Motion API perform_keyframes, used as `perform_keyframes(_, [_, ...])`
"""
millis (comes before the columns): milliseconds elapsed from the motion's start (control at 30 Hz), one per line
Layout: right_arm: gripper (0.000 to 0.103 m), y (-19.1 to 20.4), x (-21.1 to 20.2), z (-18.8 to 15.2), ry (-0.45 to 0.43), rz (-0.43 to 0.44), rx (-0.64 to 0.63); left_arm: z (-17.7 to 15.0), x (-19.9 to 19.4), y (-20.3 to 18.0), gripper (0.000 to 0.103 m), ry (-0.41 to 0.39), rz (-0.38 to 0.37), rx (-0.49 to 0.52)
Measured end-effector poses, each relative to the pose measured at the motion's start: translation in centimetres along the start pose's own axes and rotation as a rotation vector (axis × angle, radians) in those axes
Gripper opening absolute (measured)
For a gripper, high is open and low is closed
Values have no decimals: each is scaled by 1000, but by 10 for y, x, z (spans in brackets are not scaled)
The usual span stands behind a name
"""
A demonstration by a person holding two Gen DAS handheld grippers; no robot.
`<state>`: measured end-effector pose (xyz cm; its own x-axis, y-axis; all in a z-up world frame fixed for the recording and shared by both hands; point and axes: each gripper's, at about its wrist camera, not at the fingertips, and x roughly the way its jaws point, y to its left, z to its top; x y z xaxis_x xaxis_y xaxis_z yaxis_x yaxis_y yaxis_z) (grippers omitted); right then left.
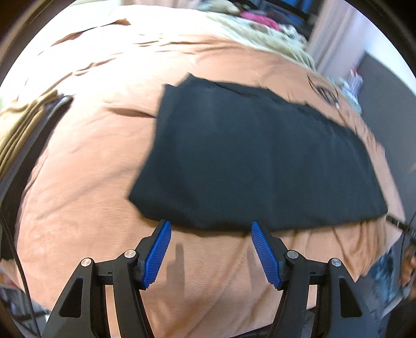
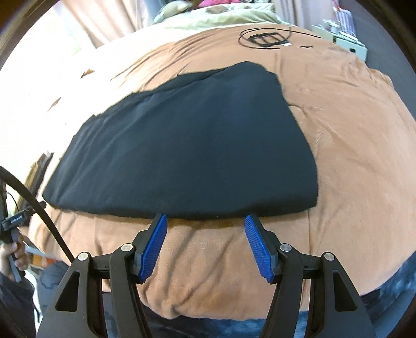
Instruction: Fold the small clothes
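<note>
A black garment (image 1: 260, 161) lies flat and folded on the orange-brown bed cover (image 1: 85, 169); it also shows in the right wrist view (image 2: 187, 145). My left gripper (image 1: 210, 225) is open and empty, its blue fingertips at the garment's near edge toward its left end. My right gripper (image 2: 205, 218) is open and empty, its fingertips at the near edge toward the garment's right end. Neither gripper holds cloth.
A stack of folded clothes (image 1: 23, 135) lies at the left of the bed. A coiled black cable (image 2: 265, 37) lies on the cover beyond the garment. A pale green blanket (image 2: 221, 18) and pink items lie at the far end. The bed's near edge (image 2: 234, 312) is just below the grippers.
</note>
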<state>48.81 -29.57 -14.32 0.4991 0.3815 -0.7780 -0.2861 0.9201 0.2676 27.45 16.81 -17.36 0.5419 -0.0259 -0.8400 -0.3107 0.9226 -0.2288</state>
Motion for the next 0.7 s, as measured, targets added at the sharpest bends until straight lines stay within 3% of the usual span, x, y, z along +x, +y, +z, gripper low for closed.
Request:
perform_keyframes(167, [60, -27, -11, -10, -27, 90, 122, 10, -15, 40, 67, -45, -34, -174])
perform_keyframes(300, [60, -54, -12, -19, -53, 149, 247, 8, -15, 64, 67, -31, -76, -289])
perform_keyframes(600, [60, -103, -1, -45, -72, 244, 442, 4, 8, 71, 67, 19, -128, -397])
perform_keyframes(700, [52, -110, 6, -47, -66, 278, 474, 6, 15, 71, 65, 23, -121, -423])
